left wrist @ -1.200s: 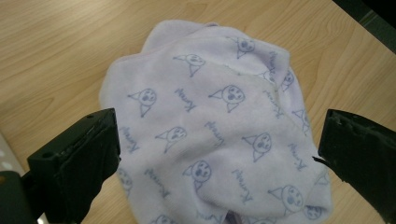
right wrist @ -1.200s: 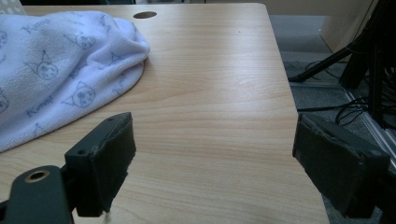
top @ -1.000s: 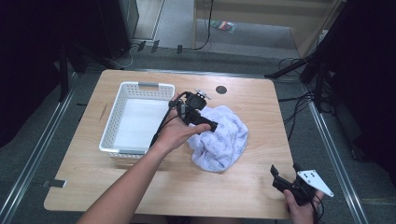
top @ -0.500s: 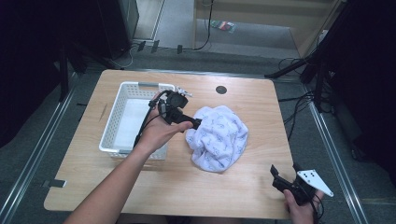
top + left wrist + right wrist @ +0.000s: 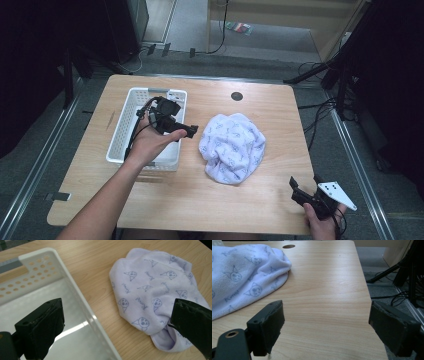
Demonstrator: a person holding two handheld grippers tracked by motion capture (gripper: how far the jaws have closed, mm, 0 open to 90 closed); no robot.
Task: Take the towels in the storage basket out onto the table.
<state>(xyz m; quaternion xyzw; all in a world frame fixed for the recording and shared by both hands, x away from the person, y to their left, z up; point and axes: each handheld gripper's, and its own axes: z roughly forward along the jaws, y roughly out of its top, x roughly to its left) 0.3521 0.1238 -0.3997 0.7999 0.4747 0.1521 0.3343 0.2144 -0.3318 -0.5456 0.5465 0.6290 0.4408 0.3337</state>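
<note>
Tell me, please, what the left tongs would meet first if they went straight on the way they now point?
Probably the lilac printed cloth: the left tongs point across the basket's rim toward it, though their height above it is unclear.

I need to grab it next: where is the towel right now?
In the high view, the lavender towel lies bunched mid-table, just right of the white basket.

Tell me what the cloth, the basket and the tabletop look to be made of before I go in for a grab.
Cloth: soft terry or fleece, pale lilac; it has a fuzzy nap, printed cartoon faces and a stitched hem.
Basket: likely moulded plastic, white and glossy, going by its punched holes and smooth shiny floor.
Table: wood-grain top, matt, perhaps laminate; a round cable hole is cut in it.
</note>
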